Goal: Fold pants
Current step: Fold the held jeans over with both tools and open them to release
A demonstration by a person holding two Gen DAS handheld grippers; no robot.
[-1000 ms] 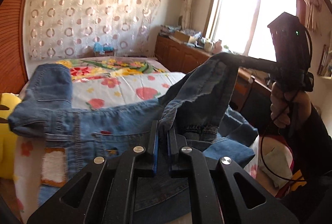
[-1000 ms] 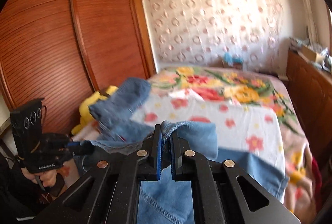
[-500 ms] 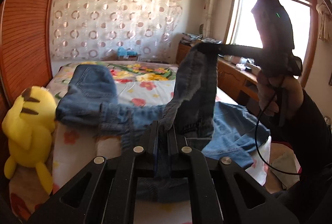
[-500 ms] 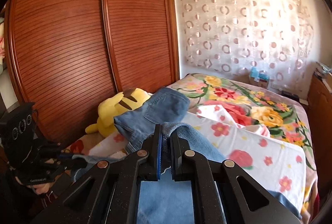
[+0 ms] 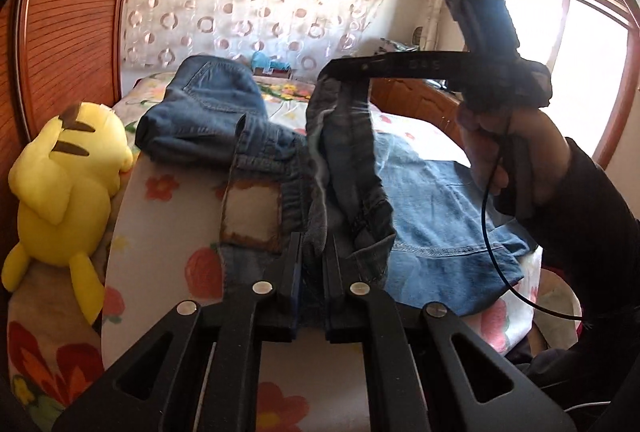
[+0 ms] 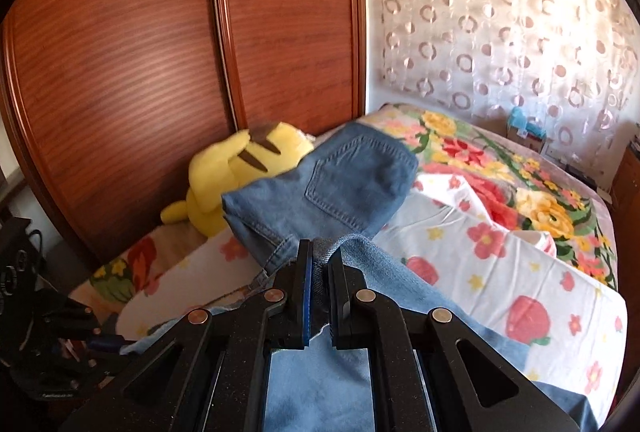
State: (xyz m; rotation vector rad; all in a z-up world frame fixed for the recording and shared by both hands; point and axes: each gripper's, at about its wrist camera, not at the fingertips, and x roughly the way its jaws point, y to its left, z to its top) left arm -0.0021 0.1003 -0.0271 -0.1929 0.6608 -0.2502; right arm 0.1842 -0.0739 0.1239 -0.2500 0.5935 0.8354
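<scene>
Left gripper and right gripper both clamped on jeans hem, lifting leg for fold over bed.

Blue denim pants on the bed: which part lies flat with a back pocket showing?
The far folded part of the blue denim pants beside the yellow plush toy; the near part hangs from both grippers.
</scene>
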